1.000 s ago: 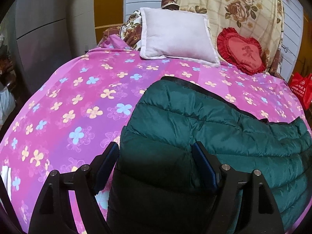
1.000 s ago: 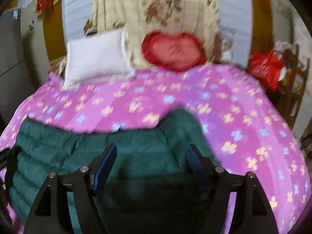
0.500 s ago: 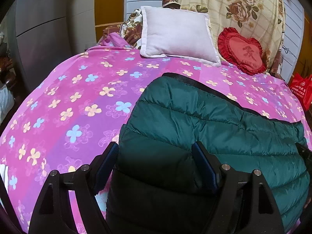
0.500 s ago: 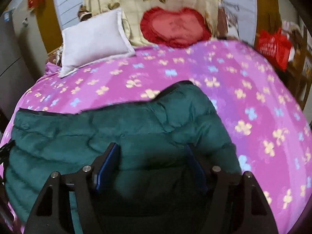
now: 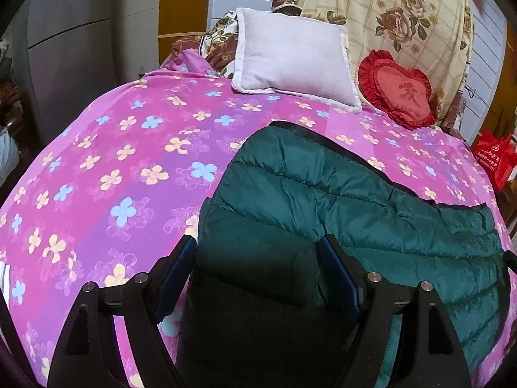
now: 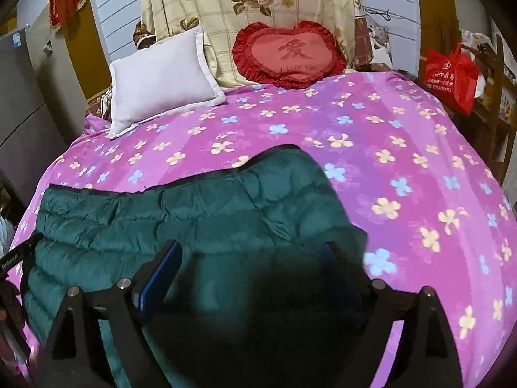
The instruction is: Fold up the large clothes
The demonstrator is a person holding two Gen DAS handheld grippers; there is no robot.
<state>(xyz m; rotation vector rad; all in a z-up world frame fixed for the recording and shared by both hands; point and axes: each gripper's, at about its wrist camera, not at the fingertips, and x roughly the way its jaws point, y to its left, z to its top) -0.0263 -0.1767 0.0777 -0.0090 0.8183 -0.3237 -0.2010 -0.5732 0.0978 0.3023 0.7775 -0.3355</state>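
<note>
A dark green quilted down jacket point(image 5: 339, 200) lies spread across the near part of a bed with a pink flowered sheet point(image 5: 113, 161). It also shows in the right wrist view point(image 6: 226, 213). My left gripper point(image 5: 258, 258) is open, its jaws wide apart over the jacket's left end. My right gripper point(image 6: 250, 262) is open, its jaws wide apart over the jacket's right end. Jacket fabric bulges up between each pair of fingers; whether the pads touch it cannot be told.
A white pillow point(image 5: 290, 58) and a red heart cushion point(image 5: 397, 90) lean at the head of the bed against a floral cloth point(image 6: 245, 9). A red bag point(image 6: 452, 74) hangs right of the bed. A grey cabinet point(image 5: 64, 51) stands on the left.
The right gripper has moved back and lower over the jacket, so the jacket's right end now lies flatter and closer. The left gripper has shifted only slightly.
</note>
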